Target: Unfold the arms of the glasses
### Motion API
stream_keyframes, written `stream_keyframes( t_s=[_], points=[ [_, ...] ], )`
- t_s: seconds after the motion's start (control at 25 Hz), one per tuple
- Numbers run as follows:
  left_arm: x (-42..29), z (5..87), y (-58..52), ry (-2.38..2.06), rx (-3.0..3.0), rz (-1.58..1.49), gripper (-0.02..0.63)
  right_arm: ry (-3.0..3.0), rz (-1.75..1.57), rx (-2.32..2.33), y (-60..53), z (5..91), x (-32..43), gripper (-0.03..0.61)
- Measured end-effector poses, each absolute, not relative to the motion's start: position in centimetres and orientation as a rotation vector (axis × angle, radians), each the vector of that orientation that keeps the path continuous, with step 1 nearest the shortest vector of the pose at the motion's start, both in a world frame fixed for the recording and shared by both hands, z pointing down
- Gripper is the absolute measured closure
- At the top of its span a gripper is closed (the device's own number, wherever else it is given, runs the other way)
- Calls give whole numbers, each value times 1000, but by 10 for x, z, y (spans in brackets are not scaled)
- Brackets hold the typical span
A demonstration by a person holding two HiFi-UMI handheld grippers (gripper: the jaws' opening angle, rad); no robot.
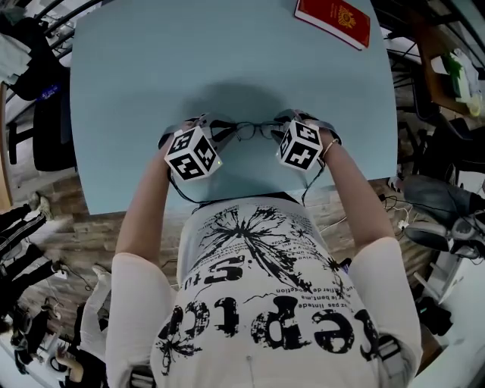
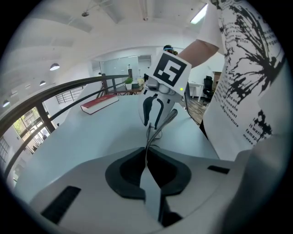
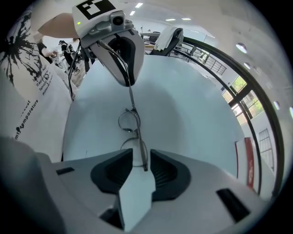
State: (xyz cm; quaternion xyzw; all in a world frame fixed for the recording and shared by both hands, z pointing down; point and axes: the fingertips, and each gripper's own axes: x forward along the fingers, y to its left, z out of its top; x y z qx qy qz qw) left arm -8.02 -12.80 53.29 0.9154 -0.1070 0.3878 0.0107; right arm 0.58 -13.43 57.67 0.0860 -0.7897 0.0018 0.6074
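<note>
**A:** Head view first. Where are the glasses?

**B:** The glasses (image 1: 252,131) hang between your two grippers, over the near part of the pale blue table (image 1: 189,61). Your left gripper (image 1: 225,130) is at their left end and your right gripper (image 1: 279,129) is at their right end. A red book (image 1: 334,20) lies at the table's far edge, well apart from them.

**A:** And your left gripper view?

**B:** There your left gripper (image 2: 146,157) has its jaws pressed together on a thin wire end of the glasses (image 2: 149,137). The frame runs away from the jaws toward your right gripper (image 2: 154,124) opposite. The red book (image 2: 100,103) shows beyond, to the left.

**A:** The right gripper view?

**B:** Your right gripper (image 3: 141,164) has its jaws standing apart. The end of the glasses (image 3: 129,121) lies in the gap, nearer the right-hand pad, and the pads do not clamp it. Both round lenses show just beyond the jaws. The frame runs on into your left gripper (image 3: 128,82). I cannot tell whether the glasses touch the table.
</note>
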Motion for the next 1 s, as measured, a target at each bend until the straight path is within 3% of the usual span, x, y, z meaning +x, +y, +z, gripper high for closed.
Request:
stream_keyframes(
  t_s=[0.48,0.64,1.0],
  points=[
    [-80,532,-130,-369,2848,1156,586,-1835,-69,20,-130,588,-58,499],
    [-83,533,-130,-348,2845,1182,586,-1806,-132,-4,-133,592,-63,546],
    [-86,537,-131,-324,2806,1265,586,-1839,-175,-30,-133,573,-63,554]
  ],
)
